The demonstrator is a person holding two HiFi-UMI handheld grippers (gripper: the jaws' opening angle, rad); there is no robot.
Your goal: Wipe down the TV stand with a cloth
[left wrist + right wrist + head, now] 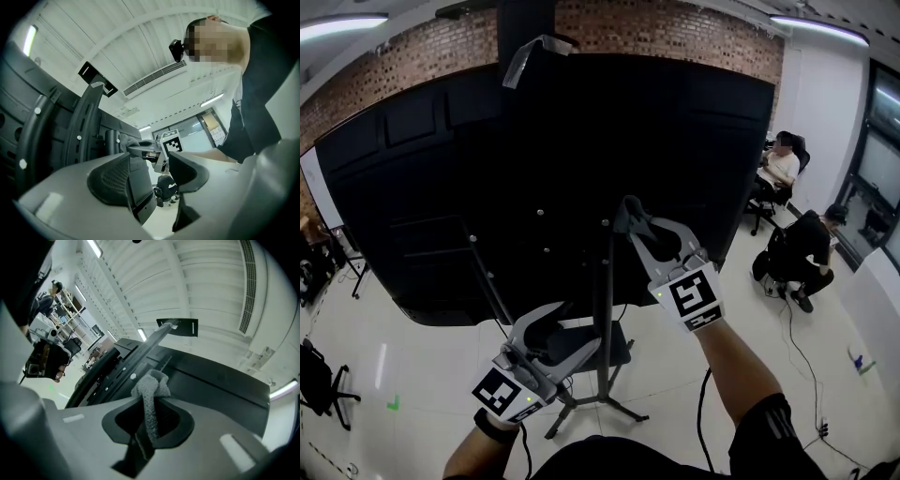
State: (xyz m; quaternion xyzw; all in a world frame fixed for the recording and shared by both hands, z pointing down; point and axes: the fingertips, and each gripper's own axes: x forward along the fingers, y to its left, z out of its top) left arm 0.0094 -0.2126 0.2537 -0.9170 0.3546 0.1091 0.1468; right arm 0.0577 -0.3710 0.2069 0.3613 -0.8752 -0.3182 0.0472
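The TV stand's black upright pole [604,309] and splayed base [598,403] carry a large black TV, seen from its back [534,141]. My right gripper [630,214] is raised against the back of the TV beside the pole's top, shut on a grey cloth [150,394] that bunches out past its tips. In the right gripper view the cloth sits by the stand's mounting rail [154,341]. My left gripper [570,328] is lower, just left of the pole, open and holding nothing. In the left gripper view [150,180] its jaws stand apart, with a curved bracket [86,117] beyond.
Two people sit at the right, one on a chair [781,169] and one low on the floor [806,248]. A cable [797,347] trails over the white floor. An office chair [319,375] stands at the left edge. A grey strip [530,52] hangs at the TV's top.
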